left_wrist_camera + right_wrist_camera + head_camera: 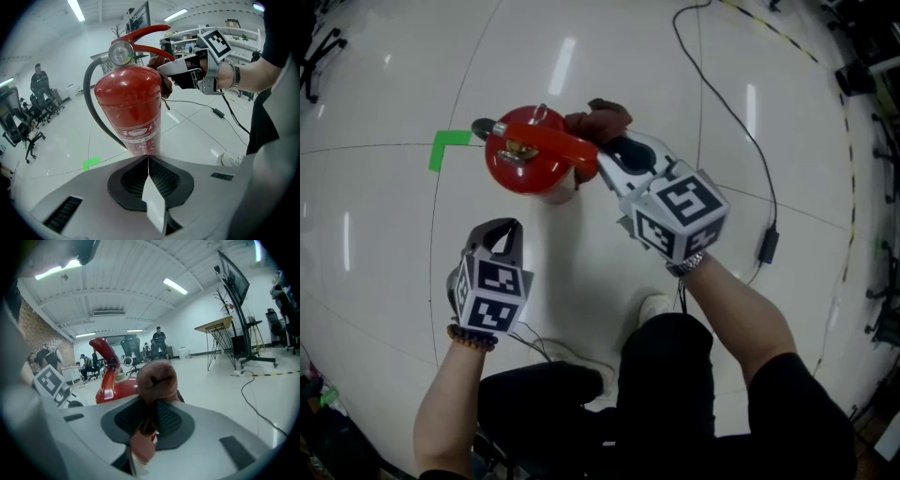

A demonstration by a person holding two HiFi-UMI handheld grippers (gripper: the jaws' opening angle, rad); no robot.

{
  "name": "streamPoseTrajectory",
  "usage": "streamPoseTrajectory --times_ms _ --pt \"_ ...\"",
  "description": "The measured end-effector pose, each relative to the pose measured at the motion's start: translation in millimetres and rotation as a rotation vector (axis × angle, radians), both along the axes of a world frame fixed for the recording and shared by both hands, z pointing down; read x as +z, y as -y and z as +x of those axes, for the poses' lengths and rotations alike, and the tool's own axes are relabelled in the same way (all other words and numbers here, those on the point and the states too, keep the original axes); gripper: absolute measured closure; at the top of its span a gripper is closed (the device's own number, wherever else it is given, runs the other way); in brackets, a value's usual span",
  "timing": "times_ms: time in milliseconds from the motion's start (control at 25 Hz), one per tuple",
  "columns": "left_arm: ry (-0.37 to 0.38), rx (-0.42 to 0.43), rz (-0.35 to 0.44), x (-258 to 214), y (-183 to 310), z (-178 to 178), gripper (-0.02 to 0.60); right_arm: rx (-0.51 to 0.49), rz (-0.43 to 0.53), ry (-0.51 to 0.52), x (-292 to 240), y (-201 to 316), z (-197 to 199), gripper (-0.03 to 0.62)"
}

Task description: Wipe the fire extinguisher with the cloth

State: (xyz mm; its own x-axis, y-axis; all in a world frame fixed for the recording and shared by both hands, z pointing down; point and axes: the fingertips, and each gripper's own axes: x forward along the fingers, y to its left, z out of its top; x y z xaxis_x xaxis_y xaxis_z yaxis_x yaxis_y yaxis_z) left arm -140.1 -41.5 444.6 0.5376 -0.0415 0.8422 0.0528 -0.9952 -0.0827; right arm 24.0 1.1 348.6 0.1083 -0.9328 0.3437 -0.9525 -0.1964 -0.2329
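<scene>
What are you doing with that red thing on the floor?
A person holds a gripper in each hand and is cleaning a red fire extinguisher that stands upright on the white floor. The right gripper is shut on a brown cloth and holds it up by the extinguisher's handle. The left gripper is shut and empty, pointing at the extinguisher without touching it.

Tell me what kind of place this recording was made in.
Probably a large indoor lab or workshop hall: glossy white floor with a green tape mark, office chairs off to one side, and a big screen on a stand.
</scene>
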Motion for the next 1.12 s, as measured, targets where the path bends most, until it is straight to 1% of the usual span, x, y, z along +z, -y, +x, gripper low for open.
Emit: streamPoseTrajectory --times_ms 240,480,840,1120 --pt "0.009 0.003 0.026 1 2 7 0.578 0.005 -0.033 0.027 32 -2 -1 0.516" --pt "0.01 -0.001 0.039 7 3 4 0.578 0.002 -0.067 0.047 65 -2 -1 0.516" --pt "-0.03 -0.03 0.065 -2 14 -3 0.578 -0.011 -0.154 0.075 123 -2 -1 0.516" --pt "-0.059 -0.046 0.076 -6 14 0 0.577 -0.028 -0.213 0.082 165 -1 1 0.516"
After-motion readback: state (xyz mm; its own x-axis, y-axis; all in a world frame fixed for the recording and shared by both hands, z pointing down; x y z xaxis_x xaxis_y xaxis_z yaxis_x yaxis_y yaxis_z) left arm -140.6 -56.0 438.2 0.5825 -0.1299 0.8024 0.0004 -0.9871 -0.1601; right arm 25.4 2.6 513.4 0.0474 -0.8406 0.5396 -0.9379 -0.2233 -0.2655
